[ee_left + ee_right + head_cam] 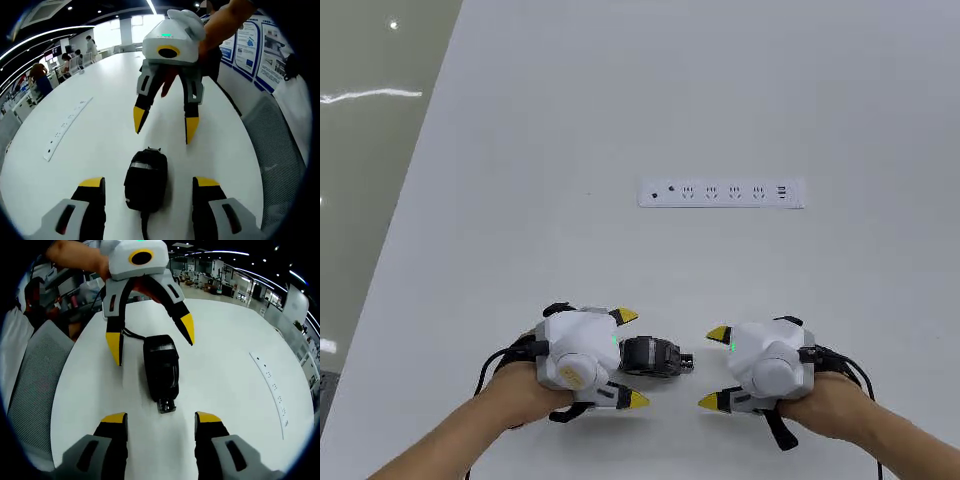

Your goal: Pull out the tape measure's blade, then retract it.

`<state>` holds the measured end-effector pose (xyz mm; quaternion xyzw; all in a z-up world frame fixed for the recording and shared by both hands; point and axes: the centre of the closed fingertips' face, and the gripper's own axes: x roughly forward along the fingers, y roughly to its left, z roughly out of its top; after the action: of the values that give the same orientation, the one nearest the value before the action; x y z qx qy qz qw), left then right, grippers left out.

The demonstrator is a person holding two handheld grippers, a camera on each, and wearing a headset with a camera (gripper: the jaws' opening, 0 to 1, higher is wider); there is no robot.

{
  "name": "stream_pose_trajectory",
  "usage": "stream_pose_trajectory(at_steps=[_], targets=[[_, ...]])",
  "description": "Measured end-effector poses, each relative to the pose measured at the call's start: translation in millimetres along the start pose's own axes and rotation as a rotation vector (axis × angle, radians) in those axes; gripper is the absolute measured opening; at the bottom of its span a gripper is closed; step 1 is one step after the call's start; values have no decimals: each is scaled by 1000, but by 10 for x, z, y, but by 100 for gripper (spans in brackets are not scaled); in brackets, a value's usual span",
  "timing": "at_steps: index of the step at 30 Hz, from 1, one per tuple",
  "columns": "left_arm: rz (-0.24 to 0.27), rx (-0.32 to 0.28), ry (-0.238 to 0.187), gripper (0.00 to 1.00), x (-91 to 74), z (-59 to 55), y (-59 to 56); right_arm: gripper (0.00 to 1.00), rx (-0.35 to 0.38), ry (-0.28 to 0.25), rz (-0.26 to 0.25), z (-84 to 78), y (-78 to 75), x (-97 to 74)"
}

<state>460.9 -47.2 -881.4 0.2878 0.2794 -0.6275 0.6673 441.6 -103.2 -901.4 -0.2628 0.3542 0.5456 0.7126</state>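
A black tape measure (651,356) lies on the white table (620,130) between the two grippers, its blade tip facing right. My left gripper (628,358) stands open with its yellow-tipped jaws on either side of the tape measure (145,179), not closed on it. My right gripper (714,368) is open a short way to the right, facing the blade end of the tape measure (162,369). In the right gripper view the left gripper (150,342) straddles the case. In the left gripper view the right gripper (163,122) hangs beyond the case.
A white power strip (722,192) lies flat on the table farther back, also seen as the power strip (67,127) and the power strip (272,387). The table's left edge (410,200) borders the floor. A grey mesh chair (30,390) stands by the table. People stand in the background.
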Motion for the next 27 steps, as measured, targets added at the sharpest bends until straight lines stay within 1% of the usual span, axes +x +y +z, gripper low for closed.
stream_pose_trajectory(at_steps=[7,8,11,20,27], targets=[[-4,4,0,67,16,11,3,53,-1,0,3,-3,-9,18],[-26,28,6,67,104,60,-2,52,-5,10,8,-5,-48,92],[-34,35,8,65,137,69,4,52,-9,14,11,-13,-62,123],[-58,49,23,61,221,53,22,48,-11,25,28,-17,-85,187],[-84,54,37,56,285,30,-10,44,-13,32,42,-42,-88,251]])
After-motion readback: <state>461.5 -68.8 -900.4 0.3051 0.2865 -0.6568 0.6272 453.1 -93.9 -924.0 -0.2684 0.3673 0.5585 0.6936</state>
